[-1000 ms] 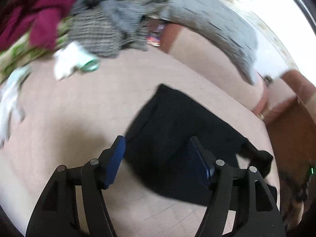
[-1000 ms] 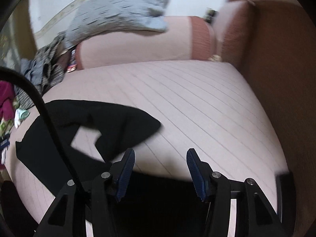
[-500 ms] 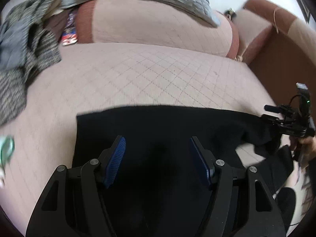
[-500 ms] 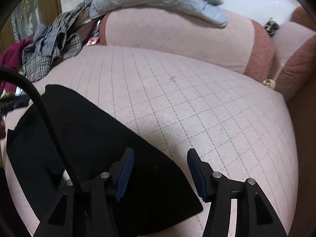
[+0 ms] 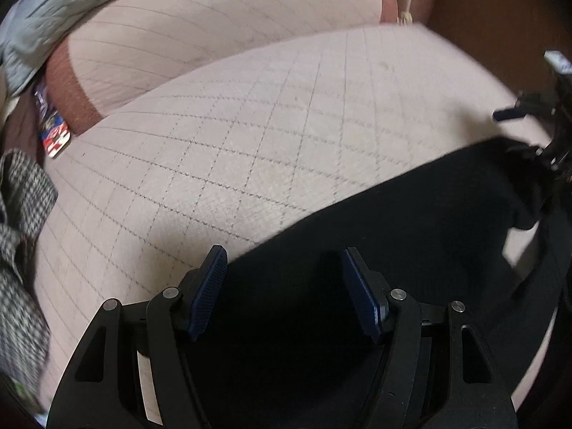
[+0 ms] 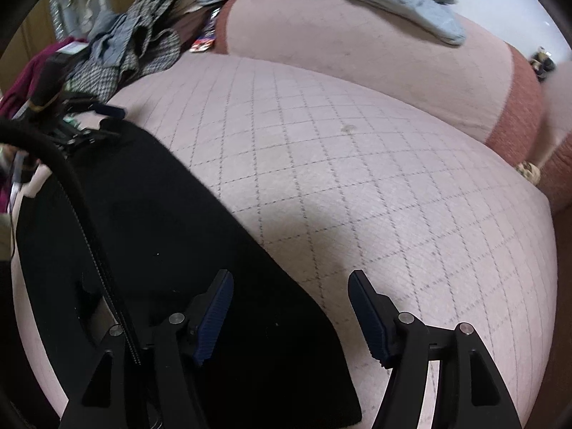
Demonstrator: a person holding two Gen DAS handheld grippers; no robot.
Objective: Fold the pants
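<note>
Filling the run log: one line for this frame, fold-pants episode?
stage: pants laid out, no fold visible | left gripper: open, over black pants | right gripper: open, over pants edge | surface: quilted pink cushion

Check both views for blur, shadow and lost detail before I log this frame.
Left wrist view: motion blur smears the grey blanket and the right gripper at the edge; the black pants read as flat black with no fold detail. Right wrist view: sharper, with a soft shadow on the quilted cushion and a blown-out bright patch top right.
</note>
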